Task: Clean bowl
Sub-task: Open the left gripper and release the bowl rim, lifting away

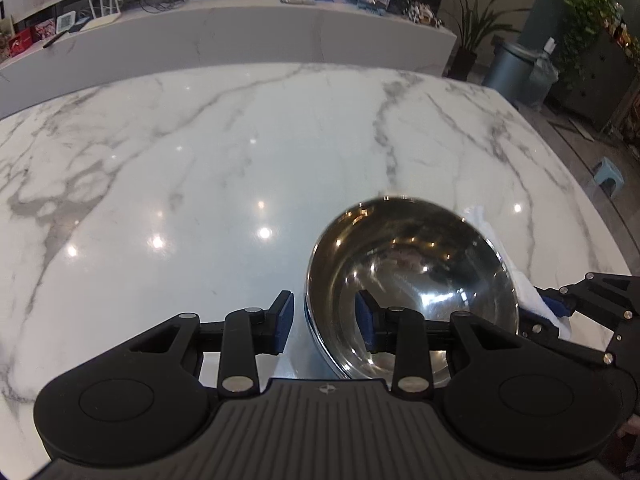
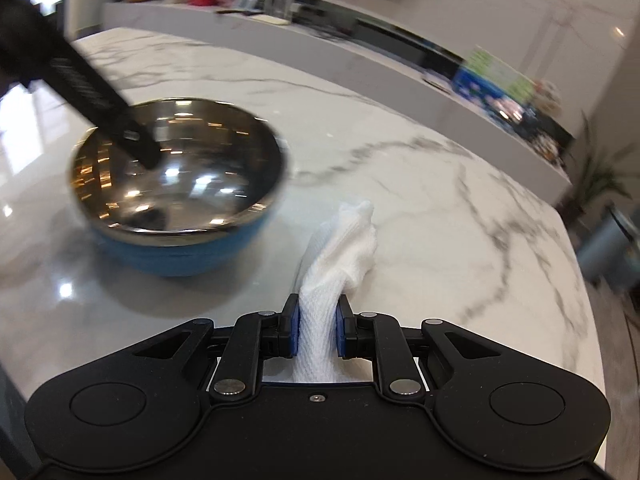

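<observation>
A steel bowl (image 1: 420,264) with a blue outside (image 2: 180,172) stands on the white marble table (image 1: 240,160). My left gripper (image 1: 325,312) straddles the bowl's near rim, one pad inside and one outside. A sliver of marble shows between the outer pad (image 1: 285,320) and the bowl wall, so the pads do not press on it. In the right wrist view the left gripper's finger (image 2: 136,136) reaches down into the bowl. My right gripper (image 2: 318,320) is shut on a wad of white paper towel (image 2: 344,248). It hangs just right of the bowl, where the towel (image 1: 528,292) shows beside the rim.
A long marble counter (image 1: 240,32) with boxes and cables runs behind the table. A grey bin (image 1: 516,72), potted plants (image 1: 476,28) and a small blue stool (image 1: 610,172) stand on the floor past the table's right edge (image 2: 576,280).
</observation>
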`<state>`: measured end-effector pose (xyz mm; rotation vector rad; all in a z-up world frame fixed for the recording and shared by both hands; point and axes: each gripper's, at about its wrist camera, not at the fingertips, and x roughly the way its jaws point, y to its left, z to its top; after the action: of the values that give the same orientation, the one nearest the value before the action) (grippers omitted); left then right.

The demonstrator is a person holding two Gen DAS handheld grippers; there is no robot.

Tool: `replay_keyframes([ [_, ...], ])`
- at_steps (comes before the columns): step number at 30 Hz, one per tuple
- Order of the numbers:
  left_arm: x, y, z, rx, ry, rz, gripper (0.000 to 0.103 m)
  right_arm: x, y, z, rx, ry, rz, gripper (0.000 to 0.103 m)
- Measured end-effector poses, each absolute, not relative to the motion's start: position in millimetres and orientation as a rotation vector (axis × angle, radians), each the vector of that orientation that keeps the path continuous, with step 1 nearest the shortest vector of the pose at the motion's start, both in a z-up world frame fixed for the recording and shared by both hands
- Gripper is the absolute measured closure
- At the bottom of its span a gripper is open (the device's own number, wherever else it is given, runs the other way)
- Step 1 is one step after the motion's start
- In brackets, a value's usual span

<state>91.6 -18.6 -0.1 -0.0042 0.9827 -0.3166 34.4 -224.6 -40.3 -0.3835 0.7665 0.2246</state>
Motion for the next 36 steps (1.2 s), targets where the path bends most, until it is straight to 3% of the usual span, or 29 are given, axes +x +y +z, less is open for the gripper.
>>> replay_keyframes([
  [14,86,-7,8,-0.128,0.938,-0.285,0.05,35,-238,-45,-0.23,0.84,0.199,0.084],
  [16,86,-4,8,-0.153,0.93,-0.282,0.041,38,-241,-45,-0.211,0.846,0.19,0.075],
  [18,84,-2,9,-0.169,0.905,-0.282,0.037,41,-244,-46,-0.192,0.855,0.179,0.051],
  [21,82,0,11,-0.173,0.897,-0.273,0.028,41,-248,-44,-0.165,0.867,0.172,0.051],
  [25,80,3,14,-0.178,0.89,-0.247,0.024,43,-253,-37,-0.122,0.869,0.14,0.05],
  [34,74,9,18,-0.16,0.889,-0.177,0.021,46,-258,-18,-0.028,0.882,0.084,0.028],
  [36,73,11,18,-0.159,0.886,-0.166,0.021,46,-259,-16,-0.009,0.88,0.073,0.014],
])
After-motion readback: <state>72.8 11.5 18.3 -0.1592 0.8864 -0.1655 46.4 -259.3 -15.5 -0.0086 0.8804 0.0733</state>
